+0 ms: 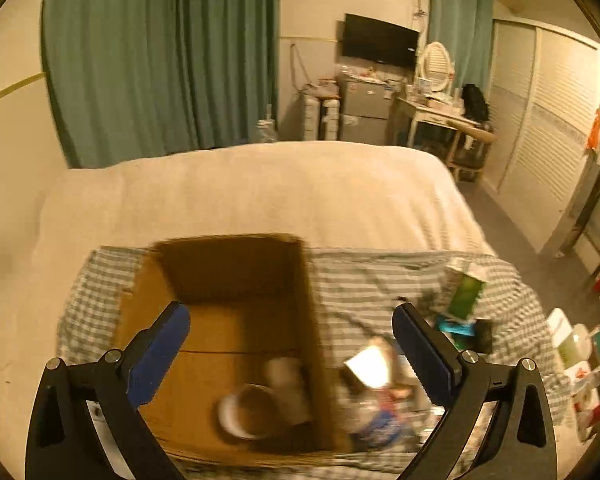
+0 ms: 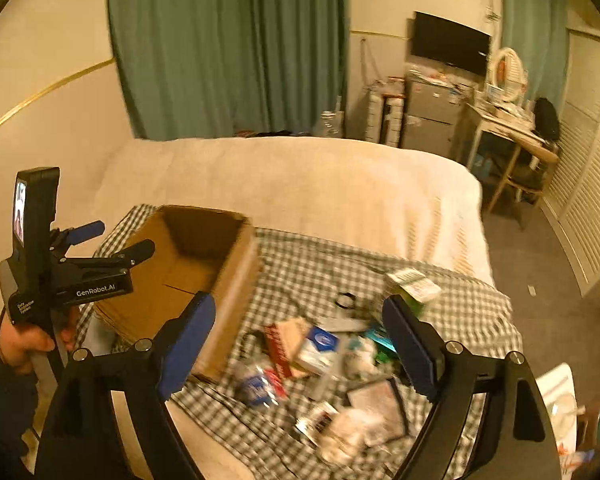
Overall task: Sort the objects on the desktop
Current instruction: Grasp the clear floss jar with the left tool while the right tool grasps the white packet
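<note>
My left claw (image 1: 290,344) hangs wide open and empty above the cardboard box (image 1: 228,344). My right claw (image 2: 298,334) gapes empty over the clutter pile (image 2: 332,364) on the checked cloth (image 2: 468,308), right of the box.

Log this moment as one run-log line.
left claw: open, empty, above cardboard box | right claw: open, empty, over clutter pile

Open brown cardboard box (image 1: 236,320) holds a roll of tape (image 1: 246,410); blurred small packets (image 2: 320,364) lie scattered just beside it
</note>
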A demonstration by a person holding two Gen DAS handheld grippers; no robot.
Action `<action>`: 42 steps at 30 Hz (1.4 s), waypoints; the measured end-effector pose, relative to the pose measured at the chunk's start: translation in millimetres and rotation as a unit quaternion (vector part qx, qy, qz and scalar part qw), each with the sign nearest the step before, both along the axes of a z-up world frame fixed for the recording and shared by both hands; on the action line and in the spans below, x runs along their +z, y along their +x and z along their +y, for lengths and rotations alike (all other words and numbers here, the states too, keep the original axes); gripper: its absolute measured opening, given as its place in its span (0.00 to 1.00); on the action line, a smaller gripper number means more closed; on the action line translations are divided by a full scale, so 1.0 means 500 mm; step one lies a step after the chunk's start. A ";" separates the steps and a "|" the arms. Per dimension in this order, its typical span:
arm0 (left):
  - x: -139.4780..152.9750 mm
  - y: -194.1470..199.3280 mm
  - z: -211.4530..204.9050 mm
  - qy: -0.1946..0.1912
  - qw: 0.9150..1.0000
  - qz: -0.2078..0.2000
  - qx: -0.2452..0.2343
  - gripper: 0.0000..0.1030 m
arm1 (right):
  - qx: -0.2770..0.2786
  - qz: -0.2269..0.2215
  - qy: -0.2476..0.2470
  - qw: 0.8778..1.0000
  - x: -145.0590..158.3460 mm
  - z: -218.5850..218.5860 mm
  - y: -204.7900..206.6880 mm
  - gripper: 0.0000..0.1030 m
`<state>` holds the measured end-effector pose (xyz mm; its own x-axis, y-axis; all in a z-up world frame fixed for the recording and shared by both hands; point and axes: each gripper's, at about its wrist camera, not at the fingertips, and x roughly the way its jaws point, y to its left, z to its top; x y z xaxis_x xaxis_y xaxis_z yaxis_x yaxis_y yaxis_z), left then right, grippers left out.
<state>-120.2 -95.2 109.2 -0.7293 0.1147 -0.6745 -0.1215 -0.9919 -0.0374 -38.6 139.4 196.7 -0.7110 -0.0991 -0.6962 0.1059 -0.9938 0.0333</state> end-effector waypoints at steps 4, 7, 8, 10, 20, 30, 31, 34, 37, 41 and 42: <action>-0.034 0.018 0.104 0.010 1.000 0.001 -0.003 1.00 | -0.021 0.013 -0.030 0.999 -0.036 0.091 0.041 0.83; -0.096 0.040 0.171 0.008 0.999 0.006 0.032 1.00 | -0.033 0.032 -0.027 0.999 -0.104 0.156 0.042 0.83; -0.134 0.049 0.192 0.014 0.999 0.002 0.041 1.00 | -0.035 0.039 -0.023 0.998 -0.137 0.177 0.041 0.83; -0.187 0.059 0.214 0.014 0.998 -0.012 0.054 1.00 | -0.036 0.046 -0.014 0.998 -0.205 0.204 0.030 0.83; -0.392 0.077 0.264 -0.057 0.991 -0.049 0.109 1.00 | -0.024 -0.044 -0.001 0.999 -0.484 0.273 0.011 0.83; -0.463 0.046 0.218 -0.011 0.980 -0.148 0.135 1.00 | -0.018 -0.098 -0.034 0.994 -0.518 0.274 -0.007 0.71; -0.472 0.041 0.216 -0.004 0.979 -0.158 0.131 1.00 | -0.020 -0.105 -0.039 0.993 -0.525 0.278 -0.008 0.69; -0.495 0.026 0.214 0.010 0.978 -0.176 0.113 1.00 | -0.032 -0.123 -0.058 0.990 -0.543 0.297 -0.009 0.49; -0.494 0.025 0.209 0.035 0.980 -0.167 0.101 0.97 | -0.041 -0.137 -0.068 0.987 -0.556 0.307 -0.010 0.34; -0.484 0.032 0.210 0.051 0.983 -0.155 0.084 0.79 | -0.047 -0.147 -0.067 0.986 -0.561 0.312 -0.010 0.24; -0.483 0.034 0.209 0.057 0.983 -0.154 0.081 0.79 | -0.047 -0.147 -0.066 0.986 -0.560 0.311 -0.010 0.22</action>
<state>-103.2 9.0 -132.3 -0.5080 0.1007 -0.8554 0.0729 -0.9845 -0.1592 -43.6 295.0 -83.3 -0.4910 -0.1470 -0.8587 -0.0194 -0.9836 0.1794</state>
